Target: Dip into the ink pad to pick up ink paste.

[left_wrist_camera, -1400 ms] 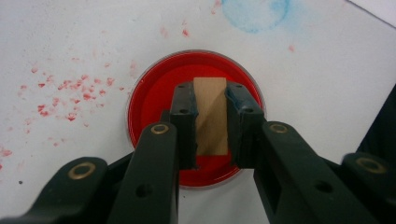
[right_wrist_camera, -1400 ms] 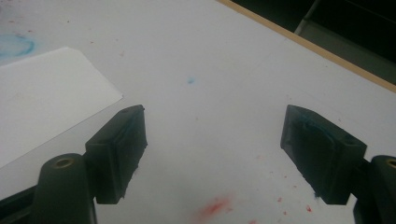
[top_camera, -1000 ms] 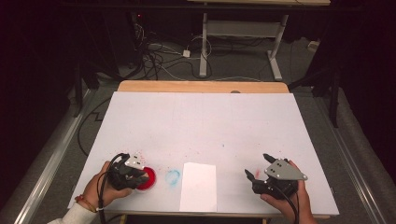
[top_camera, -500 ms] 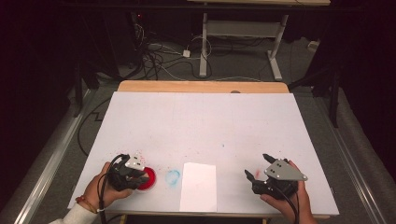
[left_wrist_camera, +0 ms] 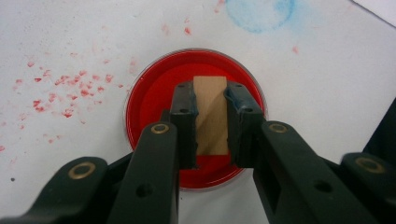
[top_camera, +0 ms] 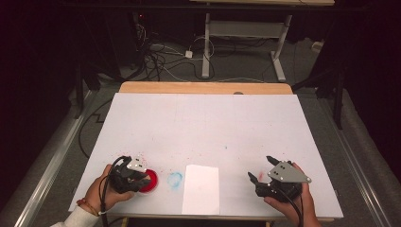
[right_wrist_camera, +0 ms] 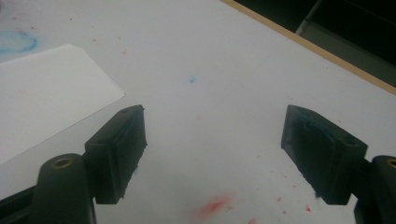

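Note:
A round red dish of paint (left_wrist_camera: pixel 154 93) (top_camera: pixel 149 181) rests on the white table cover near the front left. My left gripper (left_wrist_camera: pixel 210 100) (top_camera: pixel 141 178) hangs over it, shut on a small wooden block (left_wrist_camera: pixel 211 116) that stands between its pads above the red paint. A white sheet of paper (top_camera: pixel 202 188) (right_wrist_camera: pixel 42 102) lies at the front middle. My right gripper (right_wrist_camera: pixel 215 140) (top_camera: pixel 260 169) rests at the front right with its jaws wide open and nothing between them.
A blue ring stain (top_camera: pixel 174 179) (left_wrist_camera: pixel 259 14) marks the cover between dish and paper. Red paint specks (left_wrist_camera: pixel 60 88) lie left of the dish, and a red smear (right_wrist_camera: pixel 215 205) lies under the right gripper. The wooden table edge (top_camera: pixel 203 88) runs along the far side, with cables and desk legs beyond.

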Demonstrator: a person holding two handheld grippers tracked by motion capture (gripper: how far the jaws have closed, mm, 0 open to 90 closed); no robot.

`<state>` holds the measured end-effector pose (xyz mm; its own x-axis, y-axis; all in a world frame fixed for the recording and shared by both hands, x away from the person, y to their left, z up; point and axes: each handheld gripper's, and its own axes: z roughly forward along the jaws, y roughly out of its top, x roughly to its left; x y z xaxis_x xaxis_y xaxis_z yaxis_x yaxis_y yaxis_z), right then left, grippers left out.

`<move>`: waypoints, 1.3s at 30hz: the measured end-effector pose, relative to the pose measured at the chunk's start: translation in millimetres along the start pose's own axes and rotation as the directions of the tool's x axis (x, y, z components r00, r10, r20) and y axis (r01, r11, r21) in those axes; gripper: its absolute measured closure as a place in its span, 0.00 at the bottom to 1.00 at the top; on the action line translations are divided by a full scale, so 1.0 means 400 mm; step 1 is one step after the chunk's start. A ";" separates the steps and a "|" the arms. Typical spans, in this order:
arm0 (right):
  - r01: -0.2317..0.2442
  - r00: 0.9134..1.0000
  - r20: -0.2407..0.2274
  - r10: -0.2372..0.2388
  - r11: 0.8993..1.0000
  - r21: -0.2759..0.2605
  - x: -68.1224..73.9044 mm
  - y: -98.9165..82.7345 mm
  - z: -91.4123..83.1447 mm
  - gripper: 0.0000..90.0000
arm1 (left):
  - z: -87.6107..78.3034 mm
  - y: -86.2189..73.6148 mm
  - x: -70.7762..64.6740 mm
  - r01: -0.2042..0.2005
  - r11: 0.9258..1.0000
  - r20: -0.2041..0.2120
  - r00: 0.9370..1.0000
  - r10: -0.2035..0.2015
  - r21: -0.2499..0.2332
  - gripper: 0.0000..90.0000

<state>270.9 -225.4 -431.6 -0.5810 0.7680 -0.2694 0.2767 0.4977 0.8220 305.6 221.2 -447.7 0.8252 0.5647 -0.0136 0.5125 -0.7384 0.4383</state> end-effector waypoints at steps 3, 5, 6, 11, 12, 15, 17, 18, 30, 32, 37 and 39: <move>0.000 1.000 0.000 0.000 1.000 -0.001 0.000 0.001 -0.001 0.25 | -0.014 0.008 -0.006 -0.011 1.000 -0.039 0.999 0.012 0.015 0.82; 0.001 1.000 0.000 -0.001 1.000 -0.001 -0.002 0.000 -0.001 0.25 | -0.043 0.011 -0.003 -0.007 0.999 -0.031 1.000 0.006 -0.036 0.82; 0.000 1.000 -0.001 0.000 1.000 -0.002 -0.002 0.000 -0.001 0.25 | -0.064 0.012 -0.001 0.000 0.998 -0.036 0.999 -0.003 -0.063 0.82; -0.001 1.000 -0.002 0.001 1.000 0.003 -0.001 -0.001 -0.001 0.25 | -0.119 0.020 -0.001 -0.015 0.994 -0.058 0.998 0.009 -0.109 0.82; 0.001 1.000 0.000 -0.001 1.000 0.005 0.001 -0.001 -0.001 0.25 | -0.126 0.022 -0.002 -0.020 0.994 -0.063 0.998 0.013 -0.110 0.82; 0.001 1.000 -0.001 -0.001 1.000 0.004 0.001 -0.001 -0.001 0.25 | -0.138 0.028 0.001 -0.027 0.993 -0.062 0.998 0.020 -0.115 0.82; 0.001 1.000 0.000 -0.001 1.000 0.006 0.000 -0.001 0.000 0.25 | -0.138 0.030 0.005 -0.026 0.993 -0.068 0.998 0.018 -0.113 0.82; 0.002 1.000 -0.002 -0.002 1.000 0.005 0.000 -0.001 0.000 0.25 | -0.136 0.030 0.007 -0.025 0.994 -0.063 0.998 0.018 -0.110 0.82; 0.005 1.000 -0.005 -0.005 1.000 0.013 0.000 -0.003 0.002 0.25 | -0.043 0.029 0.016 -0.023 1.000 -0.029 0.999 0.022 -0.010 0.82; 0.006 1.000 -0.005 -0.006 1.000 0.013 0.001 -0.003 0.003 0.25 | -0.031 0.027 0.019 -0.018 1.000 -0.026 0.999 0.018 0.005 0.82; 0.008 1.000 -0.005 -0.008 1.000 0.014 0.000 -0.004 0.003 0.25 | -0.005 0.023 0.022 -0.024 0.999 -0.022 0.999 0.025 0.028 0.82; 0.007 1.000 0.001 -0.007 1.000 0.014 0.000 -0.004 0.002 0.25 | 0.000 0.022 0.022 -0.024 0.999 -0.023 0.999 0.025 0.025 0.82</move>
<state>271.3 -226.0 -433.4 -0.5824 0.7648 -0.2754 0.2832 0.5085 0.8131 317.4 219.7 -443.9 0.8321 0.5544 0.0178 0.4981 -0.7610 0.4158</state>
